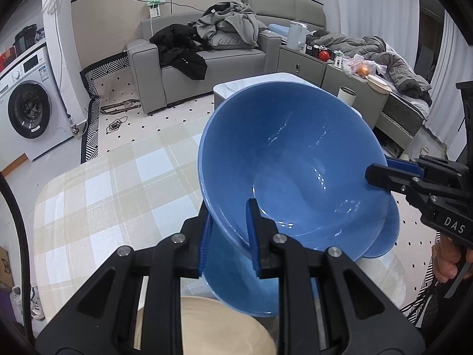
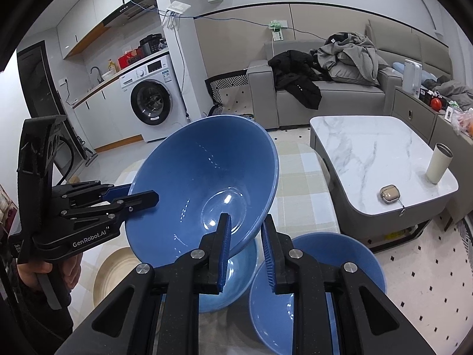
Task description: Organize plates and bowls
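Blue bowl carried between two grippers, stacking only partly done

The left gripper (image 1: 230, 230) is clamped on the near rim of a large, glossy blue ceramic bowl (image 1: 295, 159), and the right gripper (image 2: 245, 245) pinches the rim on the opposite side, so the tilted bowl hangs clear of the checked beige-and-white tablecloth (image 1: 118, 183). Just under it a second blue bowl (image 2: 233, 278) stands on the cloth, with a third, smaller blue bowl (image 2: 348, 272) beside it near the table's edge toward the marble coffee table (image 2: 369, 153). A round cream plate (image 1: 224, 328) lies at the near edge. As I judge it, the held bowl awaits nesting; the remaining bowl and plate are unsorted.
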Tool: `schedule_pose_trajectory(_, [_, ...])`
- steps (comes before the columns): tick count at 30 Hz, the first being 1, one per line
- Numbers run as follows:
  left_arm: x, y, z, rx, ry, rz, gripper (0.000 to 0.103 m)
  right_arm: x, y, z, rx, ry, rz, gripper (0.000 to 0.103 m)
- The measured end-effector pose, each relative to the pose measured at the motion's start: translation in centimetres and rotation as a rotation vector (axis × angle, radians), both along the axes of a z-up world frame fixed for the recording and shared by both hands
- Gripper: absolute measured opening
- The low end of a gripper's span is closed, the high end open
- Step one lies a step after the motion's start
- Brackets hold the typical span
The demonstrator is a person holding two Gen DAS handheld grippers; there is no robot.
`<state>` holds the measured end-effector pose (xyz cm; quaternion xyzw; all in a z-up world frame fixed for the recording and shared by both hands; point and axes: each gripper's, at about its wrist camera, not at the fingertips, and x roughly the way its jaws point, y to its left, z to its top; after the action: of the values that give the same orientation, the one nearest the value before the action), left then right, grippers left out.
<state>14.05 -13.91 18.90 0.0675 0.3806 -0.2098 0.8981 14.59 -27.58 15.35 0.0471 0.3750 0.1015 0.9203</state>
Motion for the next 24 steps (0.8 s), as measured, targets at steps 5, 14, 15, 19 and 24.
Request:
schedule_pose_trajectory(5, [-0.6, 1.1, -1.1, 0.004, 0.012, 0.017, 0.018, -0.3, 0.8, -0.7, 0.001, 0.007, 0.016, 0.021])
schedule_pose_trajectory(14, [0.8, 0.9, -3.6, 0.009, 0.051, 0.032, 0.018, -0.4, 1.8, -2.2, -0.02, 0.035, 0.046, 0.021])
schedule_pose_trajectory(15, [1.0, 0.9, -4.0, 0.011, 0.056, 0.032, 0.018, -0.4, 1.9, -2.4, -0.023, 0.039, 0.047, 0.021])
schedule_pose_trajectory(19, [1.3, 1.0, -5.2, 0.011, 0.073, 0.035, 0.018, -0.4, 2.1, -2.9, -0.024, 0.049, 0.05, 0.021])
schedule_pose_trajectory(24, [1.9, 1.2, -6.7, 0.013, 0.091, 0.036, 0.019, -0.4, 2.2, -3.8, -0.024, 0.067, 0.052, 0.021])
